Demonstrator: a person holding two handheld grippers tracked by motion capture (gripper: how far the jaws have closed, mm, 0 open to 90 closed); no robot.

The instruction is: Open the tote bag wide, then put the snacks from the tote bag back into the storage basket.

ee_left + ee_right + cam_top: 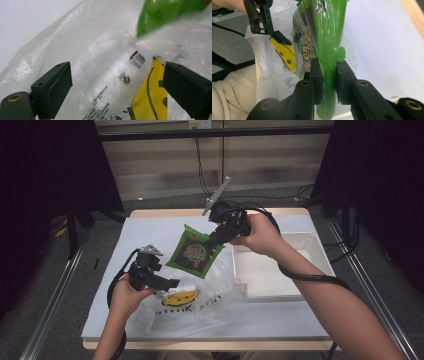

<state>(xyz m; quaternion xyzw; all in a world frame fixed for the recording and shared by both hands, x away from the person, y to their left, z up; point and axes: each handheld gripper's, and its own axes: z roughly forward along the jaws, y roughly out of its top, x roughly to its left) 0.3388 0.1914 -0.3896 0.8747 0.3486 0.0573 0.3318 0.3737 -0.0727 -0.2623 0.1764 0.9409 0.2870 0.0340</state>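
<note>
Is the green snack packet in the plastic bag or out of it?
Out: the right gripper holds the green packet in the air above the plastic bag.

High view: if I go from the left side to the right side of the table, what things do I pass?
Left gripper → clear plastic bag with a yellow packet inside → green snack packet → right gripper → white tray.

This looks like a lab or recording studio rather than a home: black curtains [45,175] hang at left and right, cables [200,165] trail down the far wall, and metal rails [55,290] flank a plain white tabletop [150,227].
</note>
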